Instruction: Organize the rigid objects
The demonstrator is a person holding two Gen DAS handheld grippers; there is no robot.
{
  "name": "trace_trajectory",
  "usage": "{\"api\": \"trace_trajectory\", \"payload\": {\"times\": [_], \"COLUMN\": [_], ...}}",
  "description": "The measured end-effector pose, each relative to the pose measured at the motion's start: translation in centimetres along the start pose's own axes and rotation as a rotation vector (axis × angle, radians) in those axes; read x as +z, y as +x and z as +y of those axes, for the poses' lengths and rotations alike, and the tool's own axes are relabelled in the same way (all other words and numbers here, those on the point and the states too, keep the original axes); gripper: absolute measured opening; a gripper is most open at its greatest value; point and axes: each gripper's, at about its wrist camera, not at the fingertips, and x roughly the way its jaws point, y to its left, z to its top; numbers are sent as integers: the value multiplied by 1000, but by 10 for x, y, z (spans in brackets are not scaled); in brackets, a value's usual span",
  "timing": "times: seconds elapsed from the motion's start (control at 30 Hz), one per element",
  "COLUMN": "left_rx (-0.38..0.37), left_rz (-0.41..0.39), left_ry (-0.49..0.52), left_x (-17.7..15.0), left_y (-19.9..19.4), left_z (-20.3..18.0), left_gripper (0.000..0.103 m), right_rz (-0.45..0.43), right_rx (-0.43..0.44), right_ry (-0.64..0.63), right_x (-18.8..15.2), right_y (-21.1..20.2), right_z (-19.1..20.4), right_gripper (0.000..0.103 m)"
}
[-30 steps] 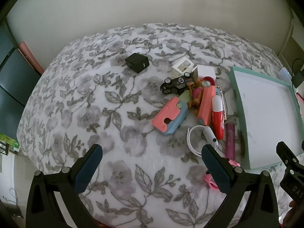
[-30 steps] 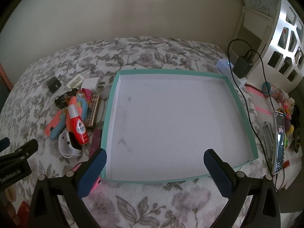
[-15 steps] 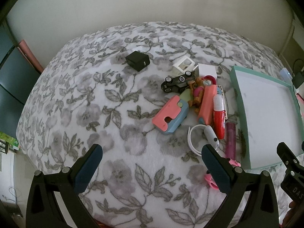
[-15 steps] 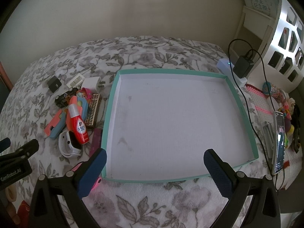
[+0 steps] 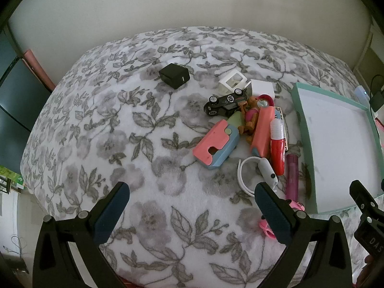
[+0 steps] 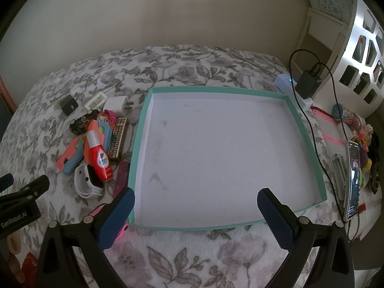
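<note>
Both claws, left and right, gape wide, holding nothing | shallow teal-rimmed white cardboard tray ahead of right claw empty | pile of small rigid toys ahead-right of left claw unsorted

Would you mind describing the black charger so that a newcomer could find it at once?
Start at the teal tray on the floral bedspread and look left to the toy pile. Beyond the pile's far-left corner lies the black charger, alone on the cloth. It is the only plain black cube; the white charger touches the pile.
</note>
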Motion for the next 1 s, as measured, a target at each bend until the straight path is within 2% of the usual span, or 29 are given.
{"api": "trace_trajectory", "payload": {"times": [0.33,0.5,0.63,0.8,0.9,1.0], "left_rx": [-2,2,25,50,53,52], "left_rz": [0,8,48,128,167,174], "left_ry": [-7,-85,-152,-166,-180,-205], "left_x": [-1,-3,-3,-2,-4,-5], "left_y": [0,2,10,27,35,37], "left_z": [1,17,32,38,41,46], "left_gripper": [103,103,103,103,103,103], "right_rz": [0,-34,10,107,152,200], "right_rx": [0,77,180,303,332,310], "right_ry": [0,-19,-76,-91,-100,-115], "right_x": [0,-4,-5,-7,-6,-13], "right_y": [-1,-7,-2,9,17,23], "right_z": [1,13,36,54,63,72], "right_gripper": [103,103,103,103,103,103]}}
